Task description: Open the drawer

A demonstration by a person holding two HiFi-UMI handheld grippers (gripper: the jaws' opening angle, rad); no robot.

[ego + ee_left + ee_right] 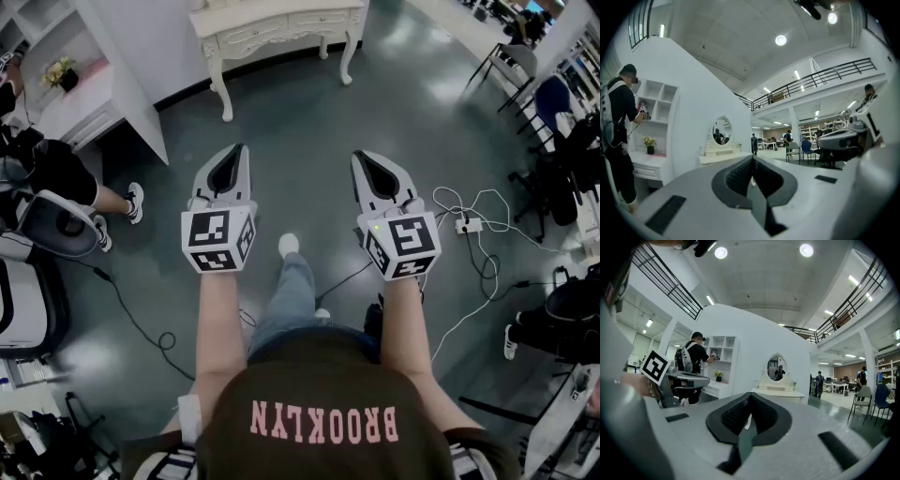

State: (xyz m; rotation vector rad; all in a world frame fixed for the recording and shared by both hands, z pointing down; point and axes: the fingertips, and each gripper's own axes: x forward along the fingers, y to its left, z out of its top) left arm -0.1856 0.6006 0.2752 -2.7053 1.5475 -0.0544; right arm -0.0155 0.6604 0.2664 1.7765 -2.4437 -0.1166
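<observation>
Apparently left gripper [238, 151] and right gripper [360, 157], jaws together, face the dressing table [281, 25].

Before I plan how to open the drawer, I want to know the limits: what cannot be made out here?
- Head view: the dressing table is cut off by the top edge; only its front and legs show.
- Left gripper view: the table's front is mostly hidden behind the body of the left gripper.
- Right gripper view: the drawer front is too small to show a handle.
</observation>
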